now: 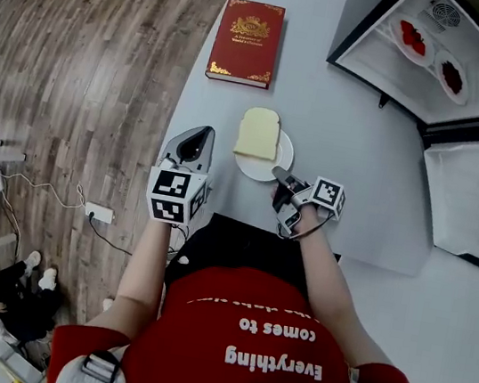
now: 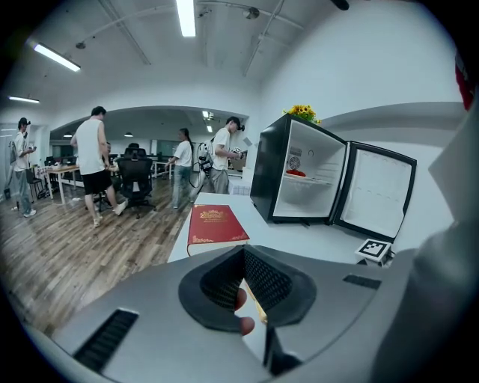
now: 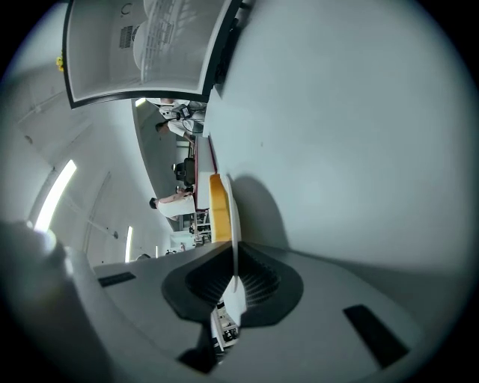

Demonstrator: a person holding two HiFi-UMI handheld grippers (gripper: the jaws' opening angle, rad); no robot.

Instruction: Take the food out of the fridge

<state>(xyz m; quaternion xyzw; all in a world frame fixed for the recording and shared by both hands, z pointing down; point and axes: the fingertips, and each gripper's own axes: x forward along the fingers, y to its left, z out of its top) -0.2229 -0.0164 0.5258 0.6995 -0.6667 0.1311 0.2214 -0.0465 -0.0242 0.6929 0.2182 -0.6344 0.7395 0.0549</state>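
A slice of bread (image 1: 258, 133) lies on a small white plate (image 1: 278, 161) near the table's front edge. My right gripper (image 1: 279, 179) is shut on the plate's near rim. In the right gripper view the rim (image 3: 234, 224) runs edge-on between the pads, with the bread (image 3: 218, 209) beside it. My left gripper (image 1: 191, 144) hovers just left of the plate at the table's left edge, jaws together and holding nothing (image 2: 243, 299). The small fridge (image 1: 441, 56) stands open at the back right; inside are two plates of red food (image 1: 412, 38) (image 1: 451, 77).
A red hardcover book (image 1: 246, 41) lies at the back of the white table, also in the left gripper view (image 2: 215, 224). The fridge door (image 1: 477, 201) swings out over the table's right side. Several people stand on the wooden floor (image 2: 97, 164) to the left.
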